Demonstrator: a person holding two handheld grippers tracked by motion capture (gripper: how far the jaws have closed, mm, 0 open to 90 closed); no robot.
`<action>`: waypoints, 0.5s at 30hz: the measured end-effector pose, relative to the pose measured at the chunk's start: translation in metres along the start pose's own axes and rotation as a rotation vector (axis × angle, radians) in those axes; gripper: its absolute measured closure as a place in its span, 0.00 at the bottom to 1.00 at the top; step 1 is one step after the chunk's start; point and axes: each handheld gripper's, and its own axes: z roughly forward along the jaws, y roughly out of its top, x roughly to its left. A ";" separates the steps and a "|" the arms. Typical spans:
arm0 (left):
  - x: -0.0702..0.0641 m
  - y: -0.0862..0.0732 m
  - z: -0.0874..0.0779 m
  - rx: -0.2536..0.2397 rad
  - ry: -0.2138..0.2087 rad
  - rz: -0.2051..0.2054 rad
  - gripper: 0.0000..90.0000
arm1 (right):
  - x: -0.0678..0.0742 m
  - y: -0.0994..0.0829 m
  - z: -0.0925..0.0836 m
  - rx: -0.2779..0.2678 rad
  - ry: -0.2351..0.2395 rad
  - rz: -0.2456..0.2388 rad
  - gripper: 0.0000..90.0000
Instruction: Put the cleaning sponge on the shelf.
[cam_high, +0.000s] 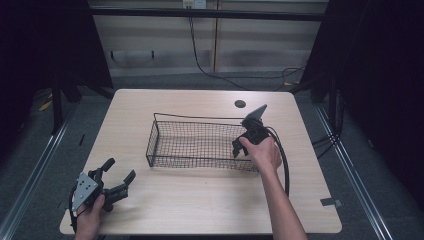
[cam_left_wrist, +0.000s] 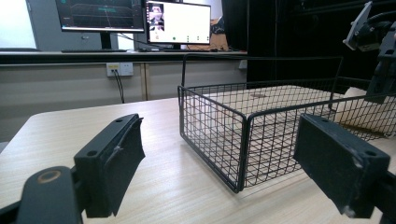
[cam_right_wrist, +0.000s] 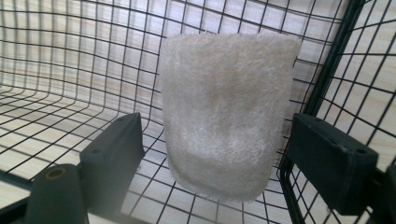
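Inside the wire basket (cam_right_wrist: 70, 70), the right hand-held gripper (cam_right_wrist: 215, 154) gapes around a sponge (cam_right_wrist: 226, 112); closing late could snag mesh, while the left hand-held gripper (cam_high: 116, 181) idles open.

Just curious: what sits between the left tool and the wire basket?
Nothing: in the high view, bare tabletop separates the left tool from the wire basket.

I can read no text, label or number anywhere; the two monitors (cam_left_wrist: 140, 18) in my left gripper view are too blurred to make out.
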 end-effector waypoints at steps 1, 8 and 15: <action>0.000 0.000 0.000 0.000 0.000 0.000 0.17 | -0.001 0.000 -0.002 0.004 0.013 0.006 0.20; 0.000 0.000 0.000 0.000 0.000 0.001 0.17 | -0.003 -0.004 -0.009 -0.025 0.045 -0.010 0.19; 0.000 0.000 0.000 -0.001 0.000 0.001 0.17 | -0.007 -0.008 -0.017 -0.077 0.079 -0.040 0.18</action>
